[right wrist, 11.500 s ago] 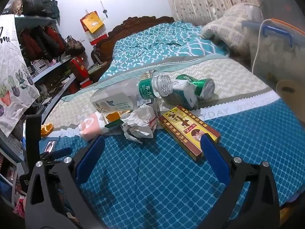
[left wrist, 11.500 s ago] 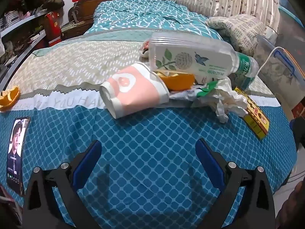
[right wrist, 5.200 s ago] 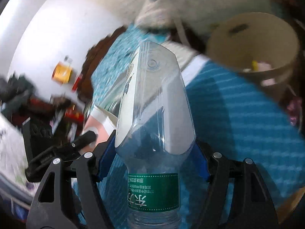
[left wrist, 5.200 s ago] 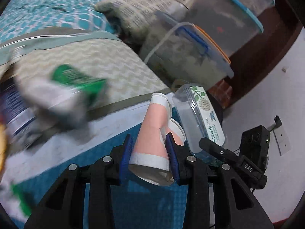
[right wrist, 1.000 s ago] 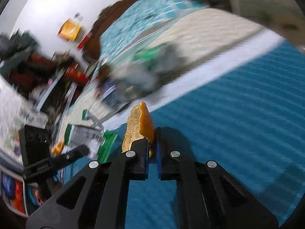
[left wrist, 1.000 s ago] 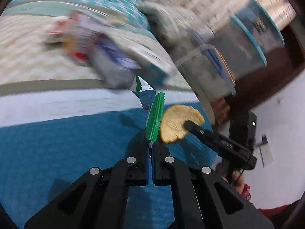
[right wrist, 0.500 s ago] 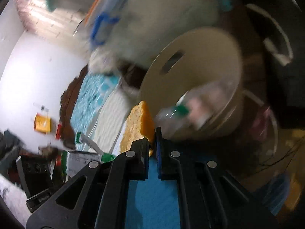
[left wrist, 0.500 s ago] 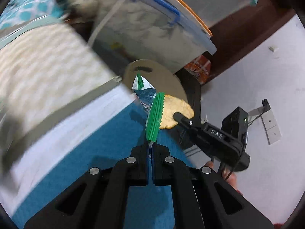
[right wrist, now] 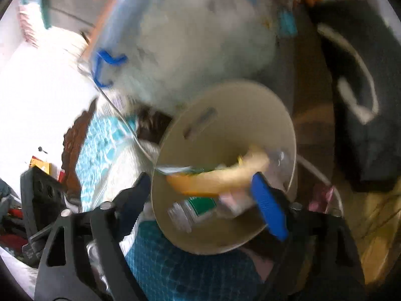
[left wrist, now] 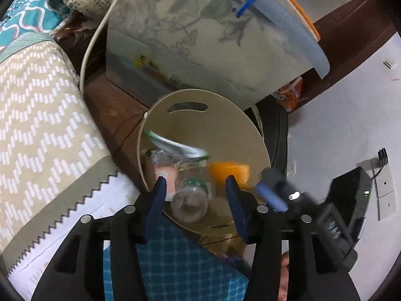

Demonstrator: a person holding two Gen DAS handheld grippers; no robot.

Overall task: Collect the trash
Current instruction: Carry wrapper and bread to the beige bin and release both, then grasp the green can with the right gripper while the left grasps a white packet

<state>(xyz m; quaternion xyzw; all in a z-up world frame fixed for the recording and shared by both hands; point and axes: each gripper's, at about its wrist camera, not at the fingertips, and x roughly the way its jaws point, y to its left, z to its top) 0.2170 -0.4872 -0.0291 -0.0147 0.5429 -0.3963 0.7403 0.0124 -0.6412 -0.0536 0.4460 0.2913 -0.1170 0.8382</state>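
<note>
A: Beside the bed (left wrist: pixel 45 115), the left claw (left wrist: pixel 198 195) has just spread apart over the bin (left wrist: pixel 225 125), gripping nothing; the green wrapper (left wrist: pixel 175 148) falls inside.

B: The right claw (right wrist: pixel 200 195) has also just opened wide, orange peel (right wrist: pixel 218 178) dropping among 1 bottle (left wrist: pixel 190 198). Tossed light scraps may bounce off the rim.

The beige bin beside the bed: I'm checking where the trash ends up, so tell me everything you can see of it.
The beige bin is a round, smooth, open-topped pail, plastic by its look, with an oval handle slot near its far rim. It stands upright on the floor between the bed edge and a clear storage box. Inside lie a clear bottle, a pink cup, a blurred wrapper and an orange peel. Both grippers hover open above it.
</note>
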